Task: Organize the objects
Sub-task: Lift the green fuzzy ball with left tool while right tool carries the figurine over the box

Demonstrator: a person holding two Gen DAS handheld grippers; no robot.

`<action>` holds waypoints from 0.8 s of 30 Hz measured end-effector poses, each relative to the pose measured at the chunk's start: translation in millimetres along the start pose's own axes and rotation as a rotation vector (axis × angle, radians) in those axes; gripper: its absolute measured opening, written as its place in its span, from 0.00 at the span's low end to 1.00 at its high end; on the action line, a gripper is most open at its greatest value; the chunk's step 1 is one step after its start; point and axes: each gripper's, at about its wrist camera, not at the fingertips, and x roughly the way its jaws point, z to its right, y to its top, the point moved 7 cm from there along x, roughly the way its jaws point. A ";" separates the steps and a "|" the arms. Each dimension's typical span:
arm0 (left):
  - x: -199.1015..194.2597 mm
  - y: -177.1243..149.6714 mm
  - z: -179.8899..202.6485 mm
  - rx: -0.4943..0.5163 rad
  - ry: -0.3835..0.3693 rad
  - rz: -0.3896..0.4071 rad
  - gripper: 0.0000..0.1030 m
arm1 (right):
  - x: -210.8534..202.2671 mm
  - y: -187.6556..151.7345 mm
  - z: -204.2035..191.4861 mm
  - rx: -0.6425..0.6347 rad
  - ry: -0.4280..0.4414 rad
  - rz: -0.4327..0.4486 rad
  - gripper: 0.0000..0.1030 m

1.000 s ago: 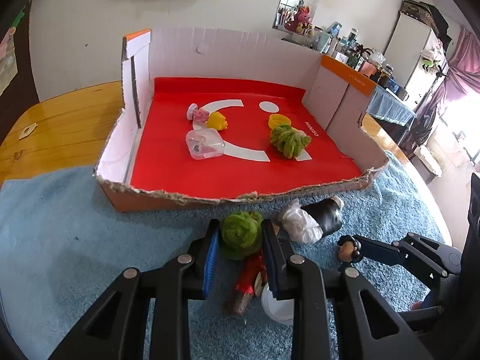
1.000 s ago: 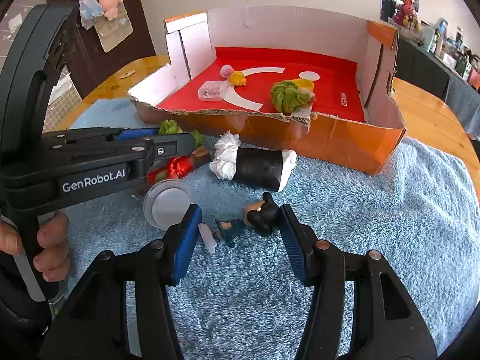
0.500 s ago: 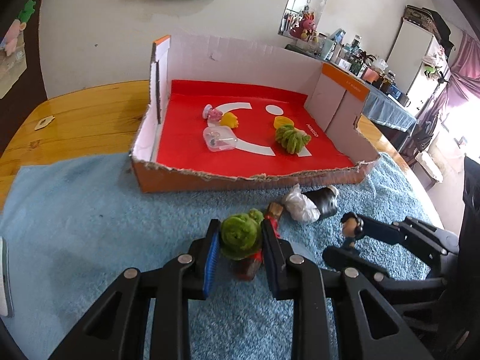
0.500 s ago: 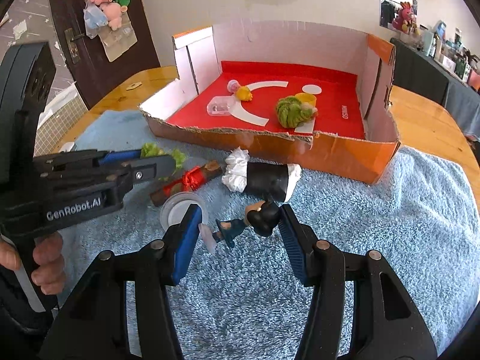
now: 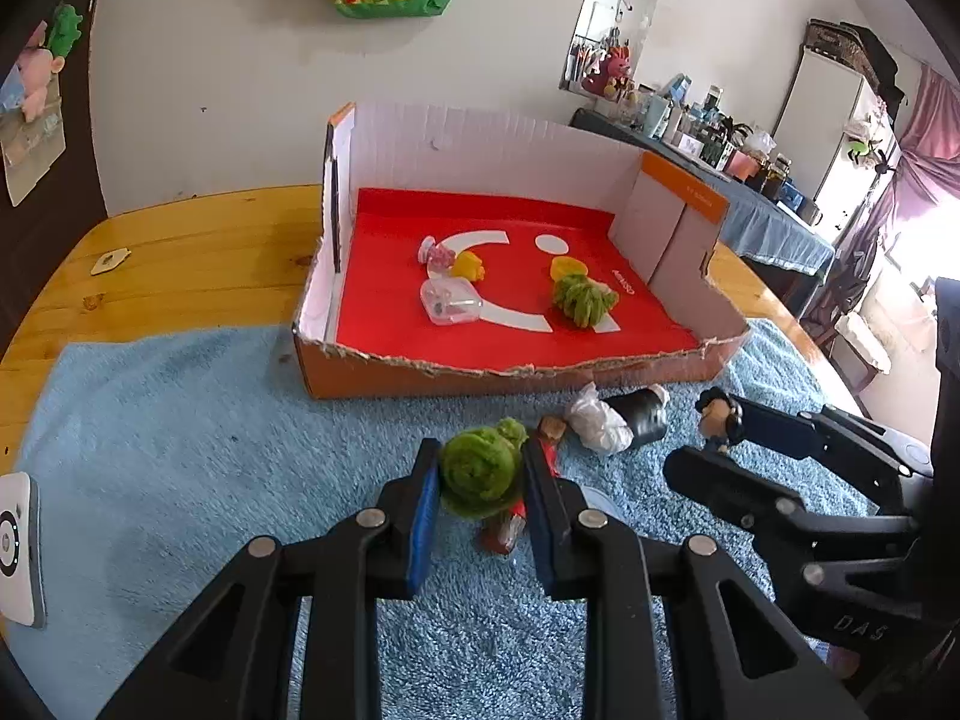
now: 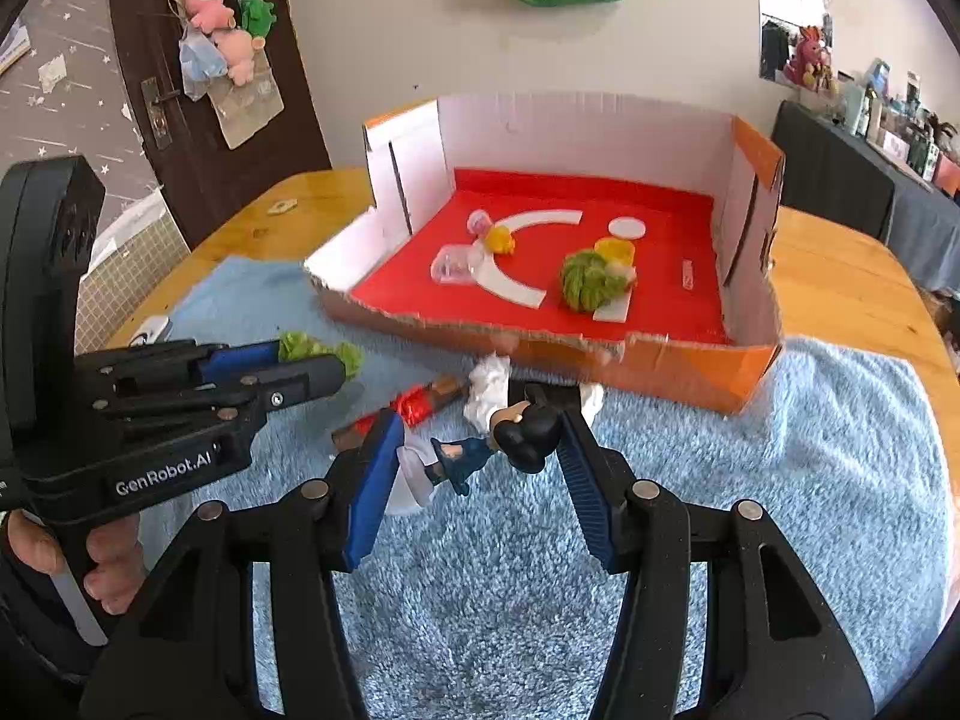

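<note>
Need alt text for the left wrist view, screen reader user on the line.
The left gripper is shut on a green fuzzy ball above a blue towel. Ahead sits an open cardboard box with a red floor holding small toys; the right gripper holds a small figurine.

The box (image 5: 420, 378) is orange outside, white on its inner walls, and its floor is red with white curved shapes. Inside the box lie a green bundle (image 5: 583, 300), a yellow toy (image 5: 468, 267), a yellow cup (image 5: 569, 267), a pink piece (image 5: 437, 252) and a clear case (image 5: 450, 307). Before the box the towel (image 5: 180, 450) is light blue and the bench (image 5: 180, 252) is honey-yellow wood. The left claw (image 5: 480, 495) is black with blue pads and keeps a green ball (image 5: 480, 471). The right claw (image 6: 474, 480), of the same colours, keeps a figure (image 6: 510, 441) with black hair and dark blue clothes. Near the box lie a red wrapper (image 6: 414, 405) and a black-and-white roll (image 5: 624, 420).
</note>
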 end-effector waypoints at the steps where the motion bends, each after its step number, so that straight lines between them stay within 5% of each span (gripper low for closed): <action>1: -1.0 1.6 0.1 0.000 0.000 0.004 0.27 | -0.8 1.8 0.0 0.002 0.002 0.004 0.50; 24: 2.6 55.5 8.8 0.035 0.002 0.056 0.27 | 0.6 49.2 17.3 0.021 0.004 0.050 0.50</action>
